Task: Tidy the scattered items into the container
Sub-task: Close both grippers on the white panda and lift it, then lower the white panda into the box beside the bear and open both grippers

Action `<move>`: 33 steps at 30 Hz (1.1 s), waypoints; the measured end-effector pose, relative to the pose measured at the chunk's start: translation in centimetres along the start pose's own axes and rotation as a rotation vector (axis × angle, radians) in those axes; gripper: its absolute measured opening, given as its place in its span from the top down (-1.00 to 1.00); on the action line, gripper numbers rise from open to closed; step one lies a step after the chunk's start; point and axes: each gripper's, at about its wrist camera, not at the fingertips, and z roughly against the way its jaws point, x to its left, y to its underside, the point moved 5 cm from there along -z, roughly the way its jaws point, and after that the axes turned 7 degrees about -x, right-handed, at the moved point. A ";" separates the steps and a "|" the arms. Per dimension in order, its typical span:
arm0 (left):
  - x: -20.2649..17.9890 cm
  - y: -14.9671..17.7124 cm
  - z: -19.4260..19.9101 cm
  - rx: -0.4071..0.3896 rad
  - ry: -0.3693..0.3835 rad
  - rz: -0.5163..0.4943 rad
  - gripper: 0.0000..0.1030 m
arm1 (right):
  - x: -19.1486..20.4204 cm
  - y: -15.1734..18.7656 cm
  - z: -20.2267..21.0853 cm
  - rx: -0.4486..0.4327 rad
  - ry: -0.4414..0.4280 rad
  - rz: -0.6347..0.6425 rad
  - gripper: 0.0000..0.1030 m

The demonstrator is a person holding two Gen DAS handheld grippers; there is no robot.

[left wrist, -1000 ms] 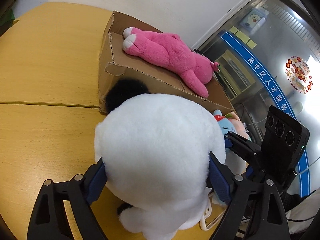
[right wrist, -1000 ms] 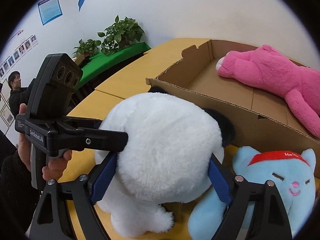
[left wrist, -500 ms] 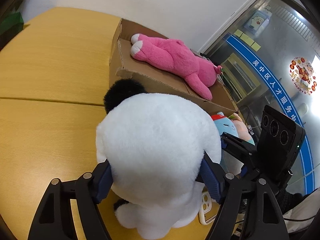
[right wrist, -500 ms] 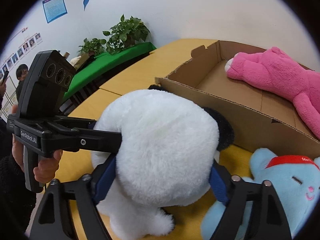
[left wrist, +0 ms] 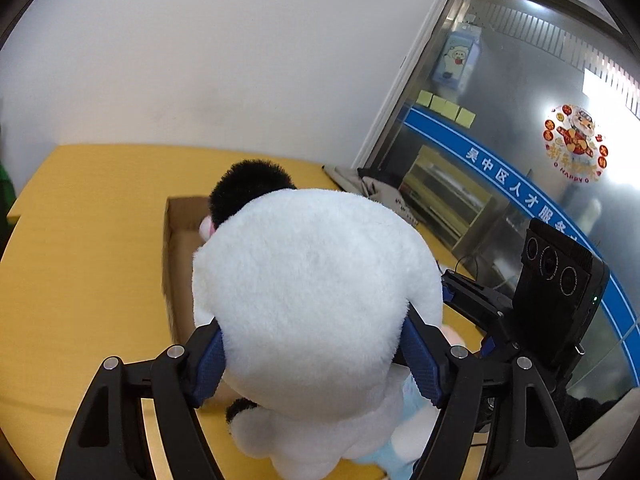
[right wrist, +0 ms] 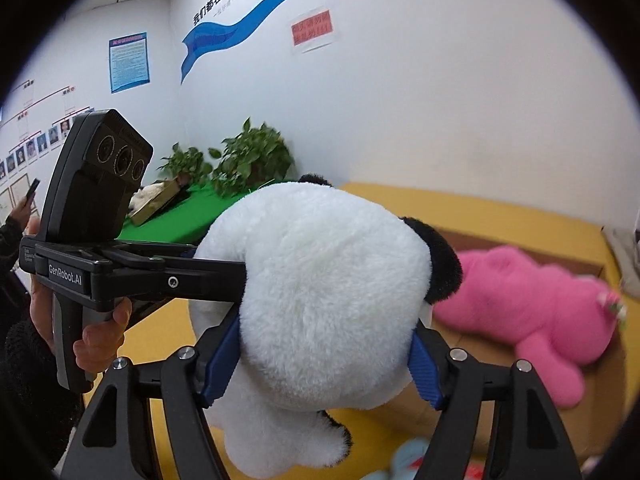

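Both grippers clamp the same plush panda [left wrist: 316, 300], a big white toy with black ears. In the left wrist view the left gripper [left wrist: 316, 356] has its blue-padded fingers [left wrist: 208, 364] pressed into either side of the panda's round white head, so the fur bulges over them. In the right wrist view the right gripper [right wrist: 324, 360] grips the head the same way, its fingers [right wrist: 222, 356] sunk into the fur, while the left gripper's black arm reaches in from the left and meets the panda's far left side. A hand [right wrist: 100, 332] wraps that gripper's handle.

The panda hangs above the yellow table [left wrist: 80, 264], its small body and legs dangling below the head. Beyond it lies the open cardboard box [left wrist: 176, 256], and the pink plush toy [right wrist: 532, 304] lies stretched out inside that box, to the right of the panda in the right wrist view. A light blue plush toy [right wrist: 408, 460] shows blurred at the near edge, below the panda. Green potted plants [right wrist: 248, 160] stand against the far wall on the left.
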 end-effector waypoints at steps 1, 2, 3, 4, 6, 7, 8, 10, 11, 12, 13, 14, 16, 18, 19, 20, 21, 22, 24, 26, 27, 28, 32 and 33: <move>0.3 -1.1 -1.1 0.000 0.005 0.003 -0.56 | -0.9 -0.8 -0.4 -0.006 0.006 0.002 -0.41; 0.6 -1.7 -2.0 0.002 0.007 0.006 -0.56 | -1.9 -1.5 -1.0 -0.010 0.009 -0.001 -0.41; 1.2 -2.2 -3.2 0.012 0.005 0.018 -0.56 | -3.0 -1.9 -1.7 -0.013 0.013 -0.010 -0.41; 1.9 -2.4 -4.7 0.032 -0.003 0.033 -0.56 | -4.0 -2.0 -2.6 -0.007 0.017 -0.019 -0.41; 3.9 -2.1 -7.5 0.076 -0.018 0.064 -0.56 | -5.8 -1.5 -4.8 0.024 0.027 -0.036 -0.41; 4.9 -1.7 -8.6 0.093 -0.021 0.084 -0.56 | -6.6 -0.9 -6.0 0.040 0.031 -0.044 -0.41; 6.5 -0.9 -10.2 0.123 -0.025 0.120 -0.56 | -7.5 0.1 -7.3 0.060 0.032 -0.059 -0.41; 8.5 0.7 -12.3 0.169 -0.041 0.171 -0.56 | -8.7 1.9 -9.4 0.107 0.030 -0.094 -0.41; 9.6 1.8 -13.4 0.200 -0.058 0.191 -0.56 | -9.3 3.0 -10.6 0.144 0.025 -0.117 -0.40; 10.6 2.9 -14.5 0.234 -0.084 0.205 -0.56 | -9.9 4.4 -12.1 0.204 0.016 -0.151 -0.40; 11.3 4.0 -15.2 0.260 -0.106 0.210 -0.56 | -10.3 5.5 -13.3 0.259 0.007 -0.178 -0.40; 11.7 4.8 -15.4 0.273 -0.120 0.209 -0.56 | -10.5 6.9 -14.6 0.330 -0.006 -0.209 -0.40; 11.9 5.2 -14.6 0.241 -0.130 0.198 -0.56 | -10.4 8.0 -15.8 0.396 -0.016 -0.233 -0.41; 11.9 5.3 -13.9 0.244 -0.156 0.195 -0.56 | -9.8 7.8 -16.4 0.437 -0.029 -0.237 -0.41; 12.0 5.4 -13.7 0.243 -0.164 0.192 -0.57 | -9.7 7.8 -16.6 0.455 -0.036 -0.237 -0.41; 12.0 5.5 -13.4 0.243 -0.169 0.189 -0.59 | -9.5 7.9 -16.8 0.467 -0.047 -0.237 -0.42; 12.0 5.6 -13.2 0.243 -0.174 0.181 -0.62 | -9.6 8.0 -16.9 0.469 -0.053 -0.238 -0.45; 11.7 5.6 -13.0 0.240 -0.181 0.176 -0.68 | -9.5 8.2 -16.7 0.466 -0.055 -0.240 -0.49; 11.6 5.5 -12.2 0.234 -0.193 0.192 -0.75 | -9.8 8.4 -16.4 0.458 -0.039 -0.254 -0.77; 10.2 5.3 -12.2 0.216 -0.214 0.204 -0.78 | -10.6 8.3 -15.4 0.447 -0.042 -0.289 -0.78; 9.7 5.1 -11.1 0.197 -0.238 0.194 -0.78 | -10.4 8.1 -14.5 0.429 -0.041 -0.297 -0.78; 9.4 4.9 -10.5 0.182 -0.261 0.182 -0.78 | -10.8 7.9 -13.1 0.407 -0.030 -0.289 -0.78; 7.4 4.6 -5.9 0.082 -0.336 0.134 -0.96 | -10.5 5.7 -7.9 0.300 0.061 -0.216 -0.95; 6.4 4.8 -4.3 0.046 -0.361 0.119 -1.00 | -10.6 5.3 -6.1 0.268 0.086 -0.207 -1.00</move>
